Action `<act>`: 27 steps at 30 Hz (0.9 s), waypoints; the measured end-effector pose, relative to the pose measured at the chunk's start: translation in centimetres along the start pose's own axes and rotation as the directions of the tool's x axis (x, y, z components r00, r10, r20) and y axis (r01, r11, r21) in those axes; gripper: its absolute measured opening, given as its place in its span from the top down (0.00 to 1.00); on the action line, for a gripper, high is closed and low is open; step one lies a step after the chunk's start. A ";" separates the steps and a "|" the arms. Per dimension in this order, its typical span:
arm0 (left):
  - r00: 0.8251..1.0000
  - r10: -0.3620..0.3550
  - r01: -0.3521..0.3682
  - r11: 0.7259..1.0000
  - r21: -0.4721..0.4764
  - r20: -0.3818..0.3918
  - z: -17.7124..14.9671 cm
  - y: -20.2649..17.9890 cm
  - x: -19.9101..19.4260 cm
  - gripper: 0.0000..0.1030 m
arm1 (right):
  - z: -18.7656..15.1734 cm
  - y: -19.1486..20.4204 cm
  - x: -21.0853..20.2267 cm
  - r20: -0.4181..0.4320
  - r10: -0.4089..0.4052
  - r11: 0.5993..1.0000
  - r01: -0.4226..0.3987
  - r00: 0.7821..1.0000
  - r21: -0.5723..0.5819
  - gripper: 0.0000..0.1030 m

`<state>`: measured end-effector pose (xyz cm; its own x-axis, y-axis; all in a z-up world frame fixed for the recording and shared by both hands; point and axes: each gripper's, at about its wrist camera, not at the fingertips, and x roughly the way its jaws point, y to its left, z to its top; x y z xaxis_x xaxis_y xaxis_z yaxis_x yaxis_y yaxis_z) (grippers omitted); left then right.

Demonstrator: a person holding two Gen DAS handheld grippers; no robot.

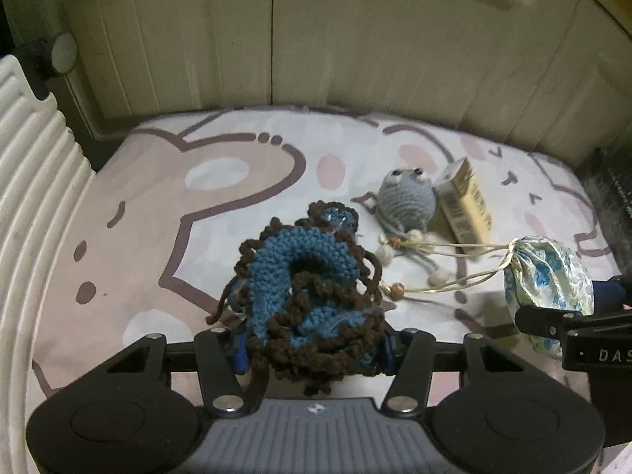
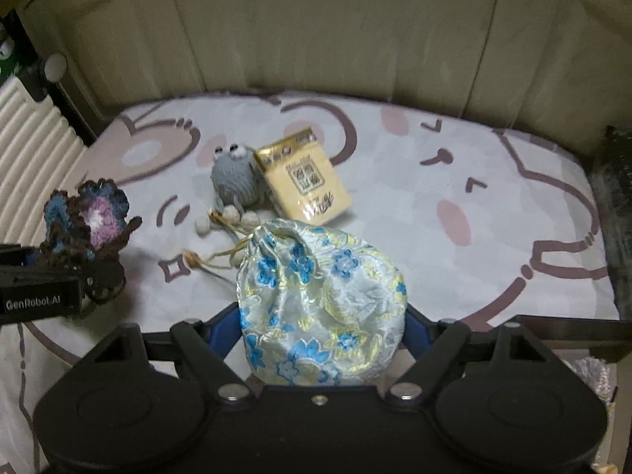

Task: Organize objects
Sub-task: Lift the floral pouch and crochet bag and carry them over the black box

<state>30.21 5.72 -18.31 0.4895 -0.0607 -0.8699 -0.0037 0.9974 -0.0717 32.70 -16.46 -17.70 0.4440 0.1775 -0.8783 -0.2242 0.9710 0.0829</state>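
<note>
A crocheted blue and brown piece [image 1: 300, 288] is bunched between the jaws of my left gripper [image 1: 314, 347], which is shut on it and holds it above the bed sheet. It shows again at the left of the right wrist view as a blue, purple and brown ruffle [image 2: 89, 217]. My right gripper [image 2: 320, 331] is shut on a white satin pouch with blue flowers [image 2: 320, 288], whose drawstrings [image 1: 454, 276] trail to the sheet. A grey knitted toy with googly eyes [image 2: 235, 179] lies against a yellow box [image 2: 304, 177].
A sheet with cartoon outlines [image 2: 474, 197] covers the surface. Cream cabinet doors [image 1: 355, 39] stand right behind it. At the left edge is a white ribbed panel [image 1: 35, 197], and a dark object [image 2: 616, 217] borders the right side.
</note>
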 end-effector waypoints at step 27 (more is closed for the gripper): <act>0.981 -0.071 0.063 0.997 0.051 0.180 -0.4 -4.5 -10.1 0.45 | -1.8 -1.7 -12.8 0.195 -0.035 0.997 0.020 0.980 0.081 0.20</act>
<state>24.91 1.88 -9.38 0.6375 -0.1236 -0.7605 0.0714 0.9923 -0.1015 25.83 -20.65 -7.44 0.6122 0.1712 -0.7719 -0.1448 0.9840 0.1034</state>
